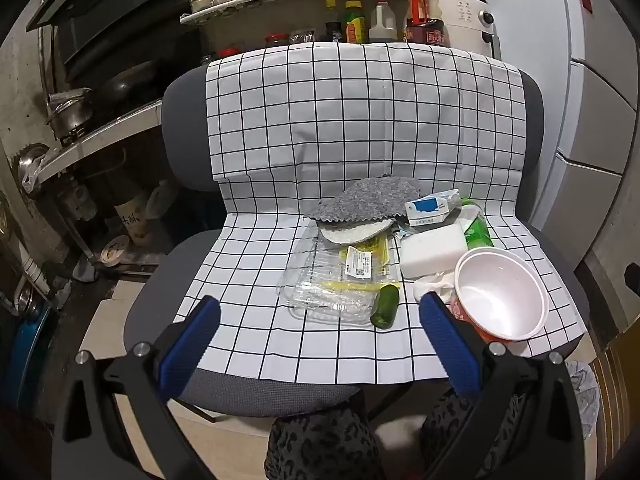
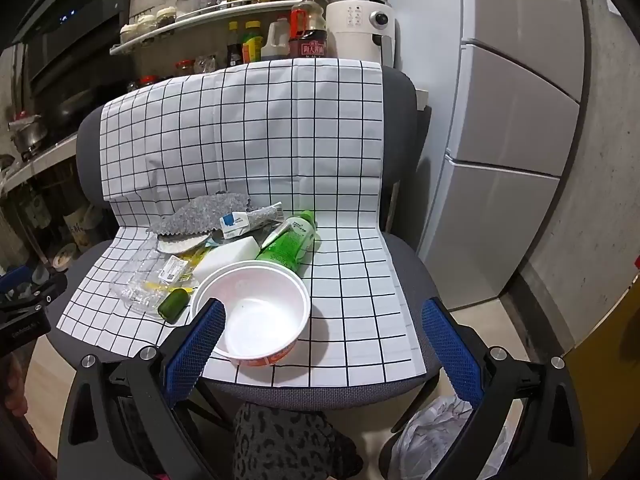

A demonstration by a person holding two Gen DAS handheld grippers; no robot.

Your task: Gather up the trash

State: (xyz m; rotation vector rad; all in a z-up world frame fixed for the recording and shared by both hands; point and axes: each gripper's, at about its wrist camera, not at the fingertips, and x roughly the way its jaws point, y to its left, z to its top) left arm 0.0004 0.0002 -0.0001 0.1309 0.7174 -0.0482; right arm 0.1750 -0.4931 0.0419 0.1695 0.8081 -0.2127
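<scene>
A pile of trash lies on a checked cloth (image 1: pixel 360 120) over a grey chair seat. It holds a white paper bowl (image 1: pixel 500 300) (image 2: pixel 256 312), a clear plastic tray (image 1: pixel 332 284) (image 2: pixel 140 280), a small green bottle (image 1: pixel 385 306) (image 2: pixel 173 306), a green plastic bottle (image 2: pixel 288 240) (image 1: pixel 476 232), a white foam block (image 1: pixel 432 250) (image 2: pixel 228 256), a blue-white carton (image 1: pixel 428 210) (image 2: pixel 236 224) and a grey felt piece (image 1: pixel 364 200) (image 2: pixel 200 212). My left gripper (image 1: pixel 320 340) is open and empty before the tray. My right gripper (image 2: pixel 324 344) is open and empty, its left finger (image 2: pixel 192 352) in front of the bowl.
A white plastic bag (image 2: pixel 436 436) sits on the floor under the chair's right front. A white fridge (image 2: pixel 512 140) stands at the right. Shelves with bottles and jars (image 1: pixel 360 20) and a stove with pots (image 1: pixel 72 116) are behind and to the left.
</scene>
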